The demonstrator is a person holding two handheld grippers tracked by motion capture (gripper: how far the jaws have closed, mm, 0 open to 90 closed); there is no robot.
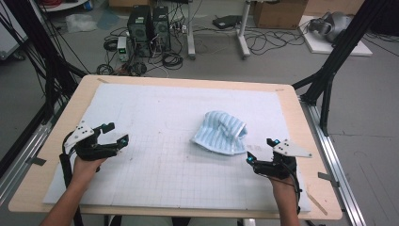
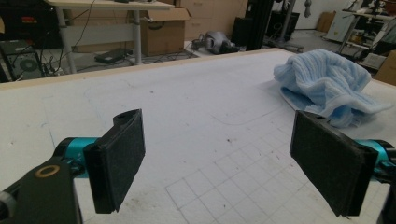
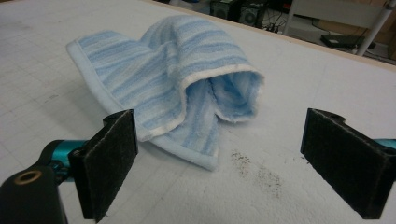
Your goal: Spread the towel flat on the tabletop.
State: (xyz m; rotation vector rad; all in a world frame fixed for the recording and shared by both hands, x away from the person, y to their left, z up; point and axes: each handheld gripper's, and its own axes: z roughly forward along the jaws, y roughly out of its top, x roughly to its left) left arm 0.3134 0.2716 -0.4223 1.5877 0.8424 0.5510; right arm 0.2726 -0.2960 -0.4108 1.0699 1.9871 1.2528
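A wooden table [image 1: 301, 122] is seen from above, and most of its top is covered by a white gridded mat [image 1: 164, 141]. On the mat, right of the middle, a crumpled light blue striped towel [image 1: 221, 133] is laid in a loose heap, with one folded edge turned up. The left gripper [image 1: 117, 134] is held over the mat's left part, well apart from the towel, and its jaws are spread wide with nothing between them. The right gripper [image 1: 261, 150] is held near the towel's right side without touching it; its jaws are likewise spread, and bare mat is seen between the pads [image 3: 109, 163]. Dark specks [image 3: 257, 170] are scattered on the mat just beside the towel.
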